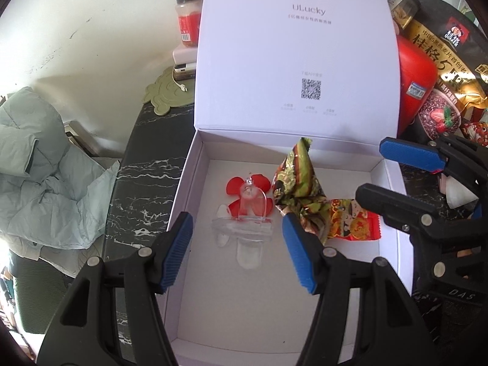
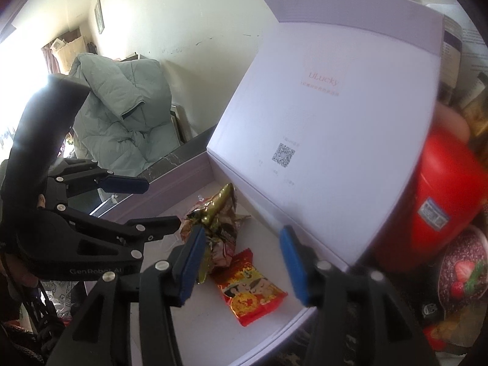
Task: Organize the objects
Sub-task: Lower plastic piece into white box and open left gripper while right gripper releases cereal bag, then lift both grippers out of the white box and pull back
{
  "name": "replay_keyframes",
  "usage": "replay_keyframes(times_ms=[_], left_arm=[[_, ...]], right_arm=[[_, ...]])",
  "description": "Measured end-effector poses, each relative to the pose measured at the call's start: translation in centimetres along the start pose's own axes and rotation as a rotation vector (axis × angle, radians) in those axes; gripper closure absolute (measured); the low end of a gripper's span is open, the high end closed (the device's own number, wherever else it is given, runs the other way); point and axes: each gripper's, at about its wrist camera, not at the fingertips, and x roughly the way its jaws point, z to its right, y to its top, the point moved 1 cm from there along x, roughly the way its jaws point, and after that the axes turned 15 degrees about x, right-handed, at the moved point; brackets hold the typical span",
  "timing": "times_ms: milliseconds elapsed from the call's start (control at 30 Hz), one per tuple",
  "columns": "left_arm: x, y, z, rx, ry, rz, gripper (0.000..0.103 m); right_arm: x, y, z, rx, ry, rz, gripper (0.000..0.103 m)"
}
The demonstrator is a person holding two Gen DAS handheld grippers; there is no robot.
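An open white box lies on the dark marble table, its lid standing up behind. Inside lie a clear plastic clip with a red flower, a green-brown snack packet and a red cartoon sachet. My left gripper is open and empty above the box, over the clip. My right gripper is open and empty above the box's right side, over the red sachet and next to the snack packet. The right gripper also shows in the left wrist view, the left gripper in the right wrist view.
Right of the box stand a red container, a Quaker oats bag and jars. Behind left are a red-labelled jar, a green mat and a phone on a stack. A pale green jacket lies off the table's left edge.
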Motion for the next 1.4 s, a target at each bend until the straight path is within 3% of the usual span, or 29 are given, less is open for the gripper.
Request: replay_keyframes(times_ms=[533, 1400], left_arm=[[-6.2, -1.3, 0.2, -0.021, 0.042, 0.076, 0.043], [-16.0, -6.9, 1.6, -0.070, 0.103, 0.177, 0.043]], right_arm=[[-5.7, 0.0, -2.6, -0.027, -0.030, 0.081, 0.052], [-15.5, -3.7, -7.9, -0.086, -0.037, 0.169, 0.051]])
